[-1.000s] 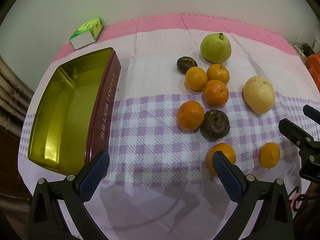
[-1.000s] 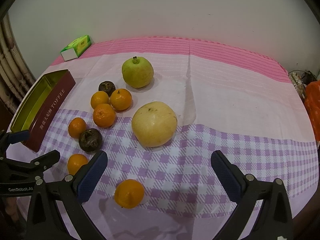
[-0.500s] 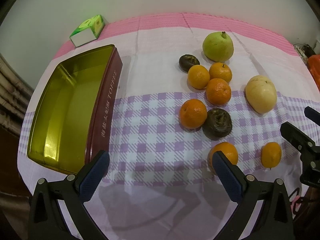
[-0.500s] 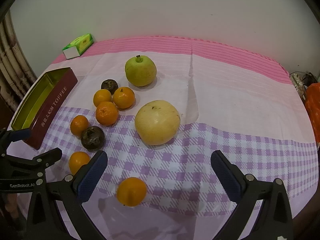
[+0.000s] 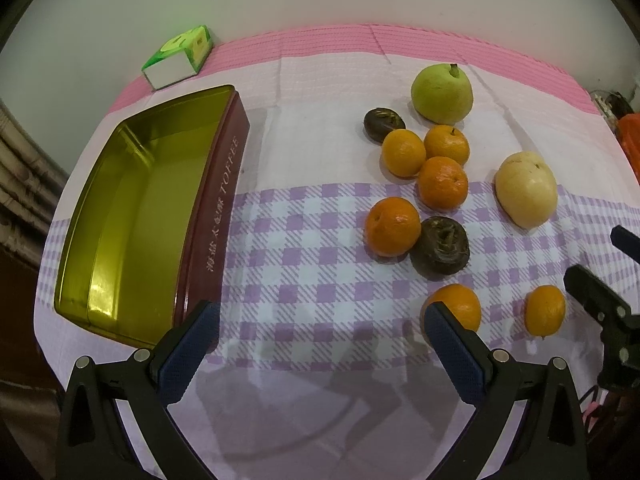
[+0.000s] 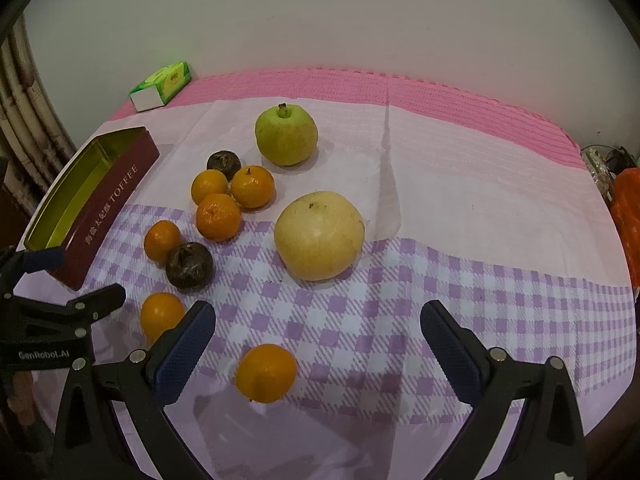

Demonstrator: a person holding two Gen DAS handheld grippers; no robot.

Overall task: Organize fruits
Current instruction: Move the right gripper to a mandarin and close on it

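Both claws have eased back, fruit sliding lower in view. Left gripper and right gripper gape wide, empty. Approach step: nearest orange lies just ahead of the right claw, tin far left; next, descend and close.

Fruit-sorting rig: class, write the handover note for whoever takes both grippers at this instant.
Left gripper: open, empty, above the table's near edge.
Right gripper: open, empty, above the nearest orange.
Toffee tin: at left, holds nothing.
On the checked cloth: six oranges, two dark brown fruits, green pear, yellow pear.
Done: nothing.
Left: probably all ten fruits into the tin.
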